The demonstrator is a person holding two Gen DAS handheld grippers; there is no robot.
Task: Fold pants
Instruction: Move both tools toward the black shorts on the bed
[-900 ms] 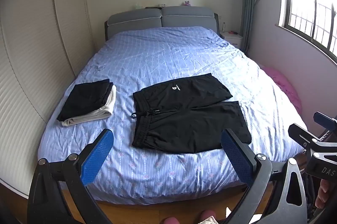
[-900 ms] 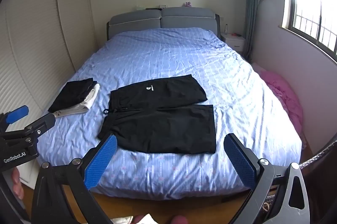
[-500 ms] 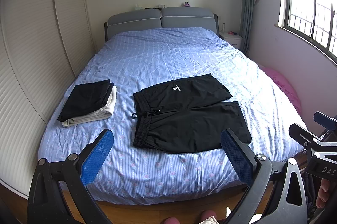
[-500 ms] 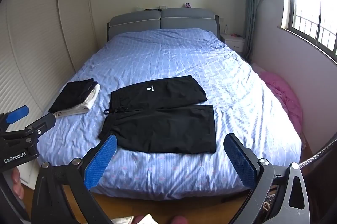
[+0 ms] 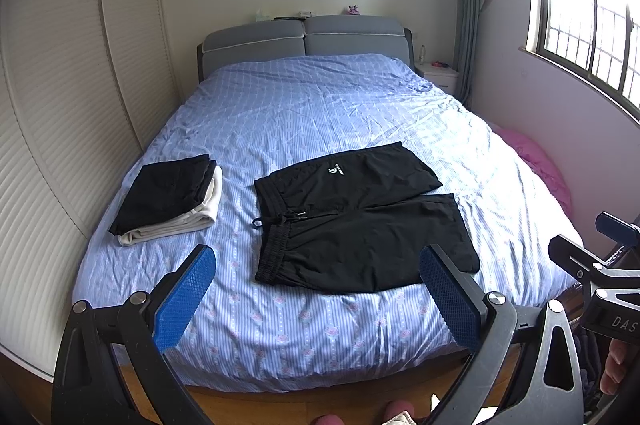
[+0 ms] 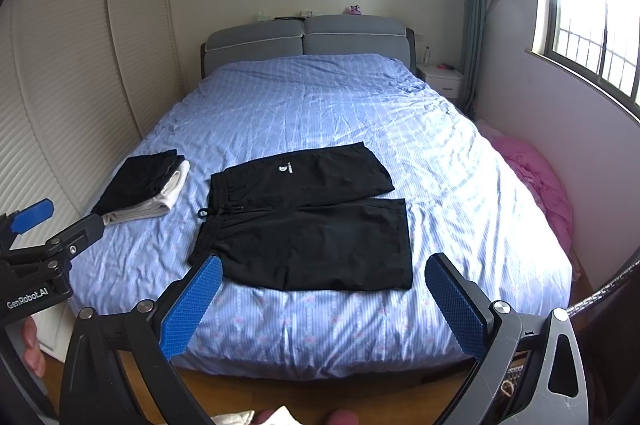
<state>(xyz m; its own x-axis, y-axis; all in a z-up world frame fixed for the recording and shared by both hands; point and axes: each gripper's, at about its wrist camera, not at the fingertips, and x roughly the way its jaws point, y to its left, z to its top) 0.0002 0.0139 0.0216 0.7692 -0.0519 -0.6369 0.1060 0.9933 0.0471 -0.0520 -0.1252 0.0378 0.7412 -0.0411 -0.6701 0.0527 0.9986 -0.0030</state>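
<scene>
The black shorts (image 5: 360, 221) lie spread flat on the bed (image 5: 320, 113), close to its foot edge and a little toward the window side. Their long axis runs across the bed: the waistband (image 5: 272, 237) with its drawstring faces the wardrobe side, and the two leg openings point toward the window side, the far leg angled slightly away from the near one. The cloth looks thin, light and limp, probably a bit slick, so it would sag and slide if lifted from one point; I would take it at the waistband end and the hem of the near leg together, then carry that leg over the other.

Near the wardrobe-side edge sits a stack of folded clothes (image 5: 168, 201), black on top of white, well apart from the shorts.

The left gripper (image 5: 316, 299) hangs off the foot of the bed, fingers (image 5: 184, 299) spread wide and empty. The right gripper (image 6: 324, 301) is likewise short of the bed, fingers (image 6: 192, 305) wide apart, holding nothing.
</scene>
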